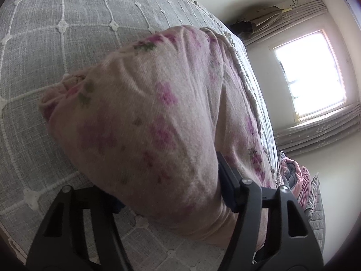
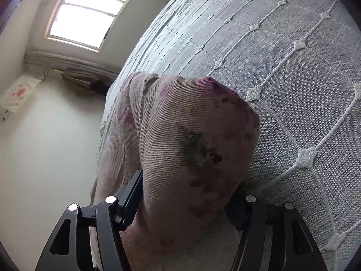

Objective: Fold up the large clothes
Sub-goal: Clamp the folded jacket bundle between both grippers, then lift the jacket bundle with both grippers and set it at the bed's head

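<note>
A: Where's the garment (image 1: 158, 124)?

B: On the bed cover (image 1: 56, 56), bunched and partly lifted off it. Your left gripper (image 1: 171, 194) has its jaws clamped on a thick fold of it.

A: And the right gripper (image 2: 187, 194)?

B: Clamped on cloth too, just above the cover. You probably hold both ends so the fabric hangs taut and can be laid over itself on the cover.

the right tool (image 2: 180, 194) grips a bunched floral garment (image 2: 191, 140) — draped over the grey quilted bed (image 2: 293, 67), window (image 2: 90, 11) behind.
</note>
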`<state>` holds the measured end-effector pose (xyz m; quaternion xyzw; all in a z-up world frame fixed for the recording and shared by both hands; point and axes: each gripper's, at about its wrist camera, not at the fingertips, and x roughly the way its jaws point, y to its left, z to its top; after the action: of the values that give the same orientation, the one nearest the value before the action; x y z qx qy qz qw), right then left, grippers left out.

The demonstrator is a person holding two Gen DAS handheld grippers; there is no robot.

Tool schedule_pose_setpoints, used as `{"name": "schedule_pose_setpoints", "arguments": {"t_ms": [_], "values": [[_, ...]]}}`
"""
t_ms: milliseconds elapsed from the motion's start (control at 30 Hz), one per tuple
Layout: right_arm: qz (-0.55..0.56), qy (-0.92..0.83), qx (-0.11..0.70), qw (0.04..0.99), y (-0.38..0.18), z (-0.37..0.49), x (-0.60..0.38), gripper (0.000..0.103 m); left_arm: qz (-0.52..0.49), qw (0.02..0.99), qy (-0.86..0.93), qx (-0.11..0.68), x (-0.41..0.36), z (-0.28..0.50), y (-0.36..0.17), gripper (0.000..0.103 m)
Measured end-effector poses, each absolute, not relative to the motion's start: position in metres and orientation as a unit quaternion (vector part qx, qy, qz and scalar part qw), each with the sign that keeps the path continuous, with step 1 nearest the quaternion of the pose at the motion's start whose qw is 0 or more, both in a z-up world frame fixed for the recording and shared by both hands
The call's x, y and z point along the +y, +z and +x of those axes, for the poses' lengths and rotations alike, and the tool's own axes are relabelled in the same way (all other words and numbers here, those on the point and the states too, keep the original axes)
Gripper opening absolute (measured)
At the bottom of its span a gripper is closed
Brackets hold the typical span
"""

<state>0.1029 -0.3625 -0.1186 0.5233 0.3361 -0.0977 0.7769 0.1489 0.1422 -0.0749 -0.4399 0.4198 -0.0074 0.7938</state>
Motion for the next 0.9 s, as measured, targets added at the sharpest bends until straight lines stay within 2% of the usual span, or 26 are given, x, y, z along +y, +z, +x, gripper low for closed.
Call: {"name": "schedule_pose_setpoints", "arguments": {"t_ms": [233, 300, 367, 567, 667, 900], "values": [[0.523, -0.092, 0.334, 0.779, -0.121, 0.102, -0.364, 0.060, -0.444, 0.793, -0.010, 0.416, 0.143, 0.150, -0.075, 0.059], [0.518, -0.089, 0.335, 0.782, -0.119, 0.103, -0.364, 0.054, -0.442, 0.797, -0.011, 0.411, 0.144, 0.148, -0.073, 0.053], [0.508, -0.089, 0.336, 0.788, -0.112, 0.104, -0.362, 0.044, -0.433, 0.807, -0.016, 0.400, 0.143, 0.146, -0.067, 0.047], [0.456, -0.087, 0.337, 0.819, -0.081, 0.108, -0.356, 0.029, -0.413, 0.832, -0.029, 0.369, 0.141, 0.141, -0.041, 0.034], [0.416, -0.078, 0.331, 0.843, -0.056, 0.108, -0.350, 0.026, -0.411, 0.839, -0.037, 0.355, 0.143, 0.138, -0.025, 0.031], [0.429, -0.028, 0.322, 0.843, -0.017, 0.083, -0.355, 0.023, -0.420, 0.838, -0.069, 0.342, 0.162, 0.112, 0.012, 0.029]]}}
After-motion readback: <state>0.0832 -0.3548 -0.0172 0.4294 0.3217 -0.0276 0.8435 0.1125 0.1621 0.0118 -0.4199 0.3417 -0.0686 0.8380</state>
